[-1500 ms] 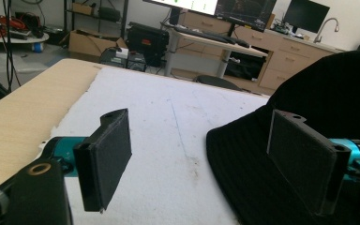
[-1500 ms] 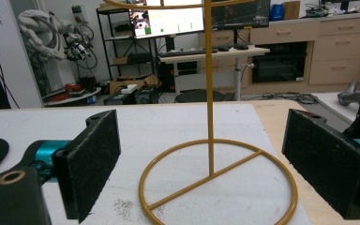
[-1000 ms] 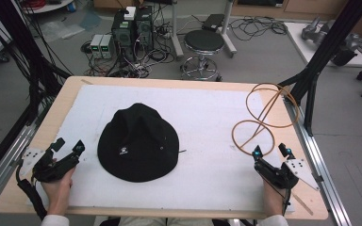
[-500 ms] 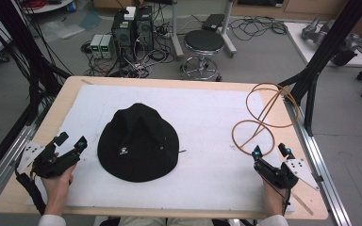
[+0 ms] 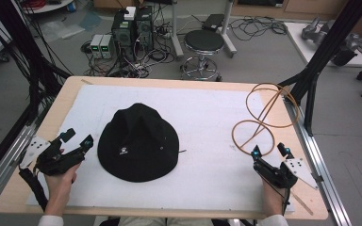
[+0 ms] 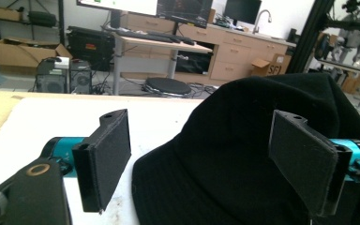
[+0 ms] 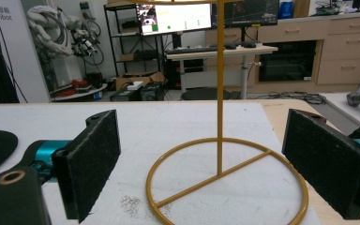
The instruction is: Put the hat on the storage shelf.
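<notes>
A black bucket hat [image 5: 138, 141] lies crown up in the middle of the white mat [image 5: 207, 108]. My left gripper [image 5: 78, 137] stands open just left of its brim, low over the mat. In the left gripper view the hat [image 6: 243, 154] bulks between and beyond the open jaws, its brim edge reaching in between the pads [image 6: 105, 159]. A gold wire hat stand [image 5: 264, 117] stands upright at the right of the table. My right gripper [image 5: 268, 150] is open just in front of its ring base, and the stand's pole [image 7: 220, 93] rises between the jaws, farther off.
The wooden table edge [image 5: 37, 127] frames the mat. Black frame posts [image 5: 311, 80] rise at both sides, and a metal rail [image 5: 320, 160] runs along the right edge. A stool [image 5: 203, 44] and computer boxes [image 5: 132, 28] stand on the floor beyond the far edge.
My left gripper has moved forward and right, closer to the hat's brim. The right gripper, hat and stand have not moved.
</notes>
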### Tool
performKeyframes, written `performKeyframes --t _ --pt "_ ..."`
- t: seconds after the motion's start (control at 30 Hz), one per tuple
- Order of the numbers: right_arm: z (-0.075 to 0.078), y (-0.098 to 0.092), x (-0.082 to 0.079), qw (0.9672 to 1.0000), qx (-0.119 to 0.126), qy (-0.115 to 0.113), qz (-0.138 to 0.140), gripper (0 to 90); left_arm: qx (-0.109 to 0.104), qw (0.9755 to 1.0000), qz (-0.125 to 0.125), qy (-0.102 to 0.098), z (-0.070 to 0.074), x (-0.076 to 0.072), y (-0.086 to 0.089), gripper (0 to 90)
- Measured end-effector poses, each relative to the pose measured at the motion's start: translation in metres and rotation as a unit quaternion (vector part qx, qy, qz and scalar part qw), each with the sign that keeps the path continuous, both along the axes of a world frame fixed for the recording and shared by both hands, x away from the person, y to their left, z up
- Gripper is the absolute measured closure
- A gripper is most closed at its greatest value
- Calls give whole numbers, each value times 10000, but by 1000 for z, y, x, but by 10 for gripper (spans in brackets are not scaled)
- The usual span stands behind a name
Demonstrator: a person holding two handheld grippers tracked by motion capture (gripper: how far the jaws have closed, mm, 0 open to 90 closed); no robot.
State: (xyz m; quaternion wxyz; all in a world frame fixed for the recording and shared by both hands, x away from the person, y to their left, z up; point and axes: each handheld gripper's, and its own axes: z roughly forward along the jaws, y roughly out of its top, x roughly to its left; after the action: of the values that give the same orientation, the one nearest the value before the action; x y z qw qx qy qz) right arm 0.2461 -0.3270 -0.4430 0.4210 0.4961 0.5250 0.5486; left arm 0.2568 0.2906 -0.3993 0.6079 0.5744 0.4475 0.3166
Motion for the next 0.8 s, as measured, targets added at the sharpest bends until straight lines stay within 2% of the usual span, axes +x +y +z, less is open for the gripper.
performKeyframes --t 0.07,0.27,0.3,0.33,0.37,0.57,0.8 --pt "0 0 0 10000 -21 17 5 109 69 10000 -60 32 2 2 -2 216" --pt "0 0 0 10000 -40 4 33 109 61 9996 -253 95 6 4 -10 220" --pt "0 1 0 10000 -58 10 28 109 -37 9991 -379 157 7 6 -14 223" --pt "0 1 0 10000 -85 17 47 109 -37 9991 -379 157 7 6 -14 223" --pt "0 1 -1 10000 -80 25 50 109 -19 9988 -468 175 9 7 -19 223" --pt "0 1 -1 9999 -128 17 65 109 237 9974 -637 228 11 8 -32 223" --pt "0 2 -1 9998 -134 35 106 109 320 9956 -804 363 5 11 -43 223"
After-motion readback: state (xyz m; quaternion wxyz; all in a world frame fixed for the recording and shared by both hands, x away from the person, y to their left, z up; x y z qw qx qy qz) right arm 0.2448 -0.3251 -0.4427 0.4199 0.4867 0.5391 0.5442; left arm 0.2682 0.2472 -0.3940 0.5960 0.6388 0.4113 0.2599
